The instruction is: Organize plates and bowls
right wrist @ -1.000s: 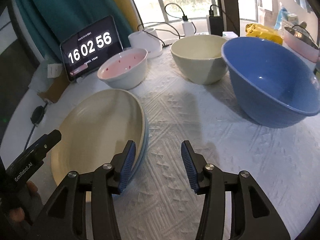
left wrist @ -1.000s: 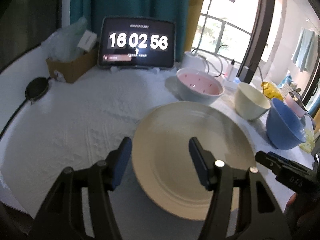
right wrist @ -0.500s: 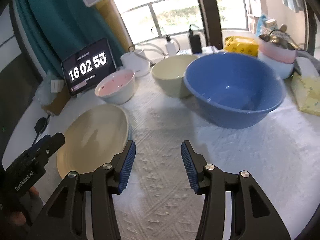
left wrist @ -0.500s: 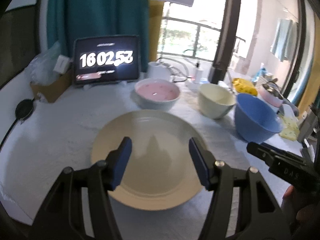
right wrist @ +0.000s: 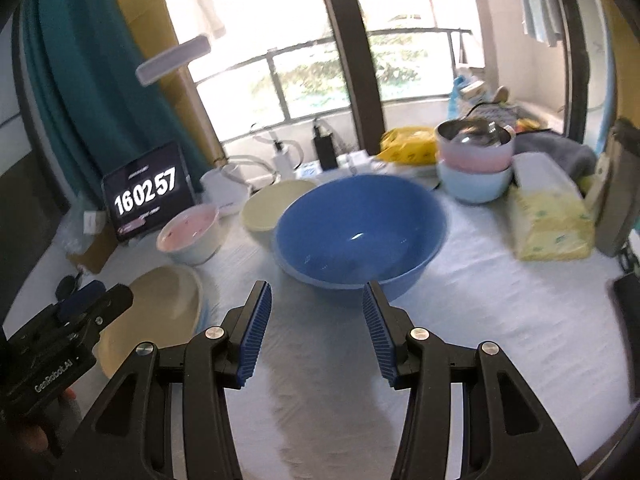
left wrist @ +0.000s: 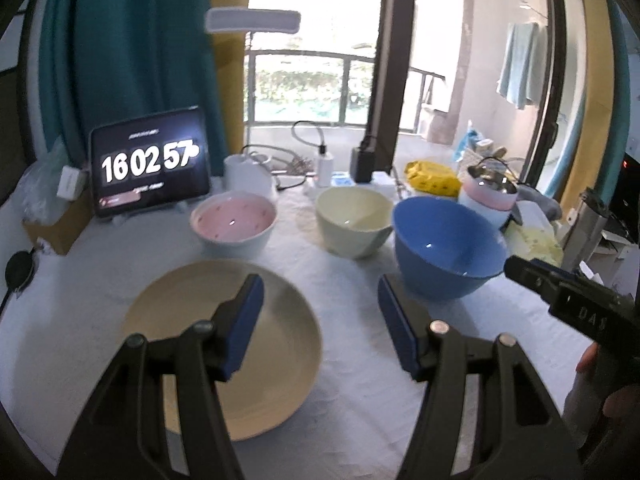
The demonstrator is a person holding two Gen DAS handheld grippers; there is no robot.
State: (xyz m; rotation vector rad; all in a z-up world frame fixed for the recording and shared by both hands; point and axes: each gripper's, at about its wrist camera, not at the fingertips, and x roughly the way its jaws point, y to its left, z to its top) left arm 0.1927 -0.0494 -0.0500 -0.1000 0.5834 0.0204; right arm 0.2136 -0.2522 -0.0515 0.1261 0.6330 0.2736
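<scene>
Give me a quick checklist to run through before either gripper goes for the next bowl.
1. Left gripper empty, jaws apart: ok.
2. Right gripper empty, jaws apart: ok.
3. Cream plate lying flat on the tablecloth: ok.
4. Blue bowl upright, nothing inside, directly ahead of the right gripper: ok.
5. Pink bowl and cream bowl upright, apart from each other: ok.
6. Whether a second plate lies under the cream plate: cannot tell.

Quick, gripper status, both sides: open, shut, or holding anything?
Left gripper: open, empty, above the cream plate.
Right gripper: open, empty, in front of the blue bowl.
</scene>
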